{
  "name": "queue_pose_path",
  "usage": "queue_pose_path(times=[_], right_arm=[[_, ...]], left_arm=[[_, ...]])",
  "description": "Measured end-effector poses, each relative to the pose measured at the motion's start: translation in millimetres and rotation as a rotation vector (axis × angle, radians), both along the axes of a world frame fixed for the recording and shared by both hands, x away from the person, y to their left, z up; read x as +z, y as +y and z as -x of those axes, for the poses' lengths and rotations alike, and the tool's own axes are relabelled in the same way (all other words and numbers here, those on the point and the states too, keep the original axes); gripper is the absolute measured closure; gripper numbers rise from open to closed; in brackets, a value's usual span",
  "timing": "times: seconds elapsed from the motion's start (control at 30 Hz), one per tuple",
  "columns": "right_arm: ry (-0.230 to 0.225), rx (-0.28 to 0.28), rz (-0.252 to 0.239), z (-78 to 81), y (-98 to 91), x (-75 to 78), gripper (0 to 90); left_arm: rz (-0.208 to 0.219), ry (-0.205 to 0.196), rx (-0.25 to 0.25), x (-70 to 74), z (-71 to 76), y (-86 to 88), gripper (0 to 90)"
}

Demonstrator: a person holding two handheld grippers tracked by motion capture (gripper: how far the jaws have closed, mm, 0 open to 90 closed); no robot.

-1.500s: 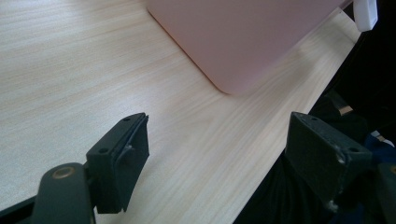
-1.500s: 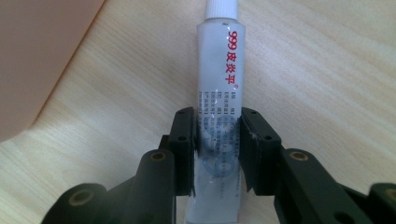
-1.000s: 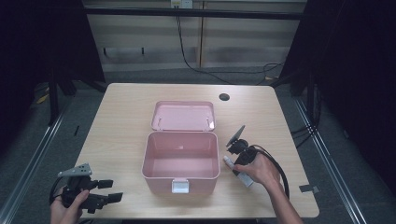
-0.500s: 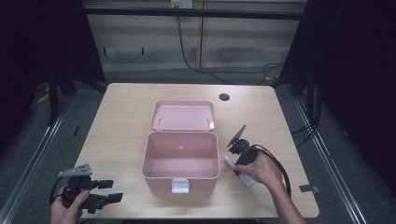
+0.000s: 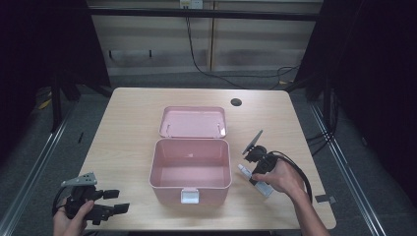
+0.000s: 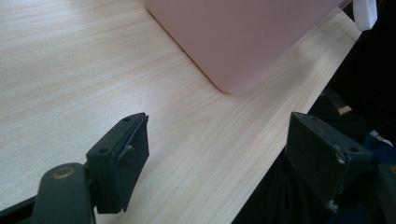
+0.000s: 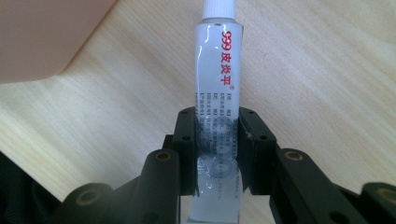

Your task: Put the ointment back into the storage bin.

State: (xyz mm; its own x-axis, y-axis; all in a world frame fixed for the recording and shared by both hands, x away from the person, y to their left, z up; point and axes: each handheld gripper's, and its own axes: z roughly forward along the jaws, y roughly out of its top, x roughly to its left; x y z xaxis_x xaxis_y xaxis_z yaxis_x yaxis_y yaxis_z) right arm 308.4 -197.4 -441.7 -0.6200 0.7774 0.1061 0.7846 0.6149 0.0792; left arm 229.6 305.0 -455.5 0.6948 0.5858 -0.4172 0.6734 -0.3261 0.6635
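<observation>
A white ointment tube [image 7: 218,70] with red print and a white cap lies on the wooden table [image 5: 128,128], just right of the open pink box [image 5: 191,169]. My right gripper [image 7: 217,119] is shut on the tube's lower half, its cap pointing away from me. In the high view the right gripper [image 5: 254,166] sits low over the tube [image 5: 244,170] beside the box's right wall. At the table's front left corner my left gripper [image 5: 114,201] stands open with nothing between its jaws. In the left gripper view the left gripper [image 6: 222,154] hovers over bare wood near the box's corner [image 6: 243,37].
The box's lid [image 5: 193,122] lies flat behind it, hinged open. A white latch [image 5: 190,195] sits on the box's front wall. A round cable hole [image 5: 236,102] is at the table's far right. The table's front edge runs close under both hands.
</observation>
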Motion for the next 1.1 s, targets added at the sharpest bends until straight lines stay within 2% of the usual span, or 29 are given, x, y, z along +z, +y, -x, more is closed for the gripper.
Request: queue_pose_path(times=[0.33, 0.57, 0.83, 1.0, 1.1], right_arm=[[-0.033, 0.055, -0.028, 5.2, -6.1, 19.4, 71.1], [-0.056, 0.059, -0.026, 9.2, -5.0, 30.7, 71.2], [-0.096, 0.069, -0.024, 12.2, -9.1, 57.9, 71.2], [-0.098, 0.083, -0.014, 11.8, -8.3, 65.0, 71.2], [-0.112, 0.077, -0.030, 12.7, -8.1, 71.0, 71.2]], left_arm=[[0.002, 0.003, 0.001, -0.3, -0.2, 0.0, 21.4], [0.002, 0.002, 0.003, 0.3, 0.2, 0.2, 21.4], [-0.002, 0.001, 0.003, 0.0, 0.0, -0.1, 21.4], [-0.007, -0.002, -0.002, 0.0, -0.4, -0.2, 21.5], [0.000, 0.001, 0.001, 0.3, 0.3, 0.0, 21.4]])
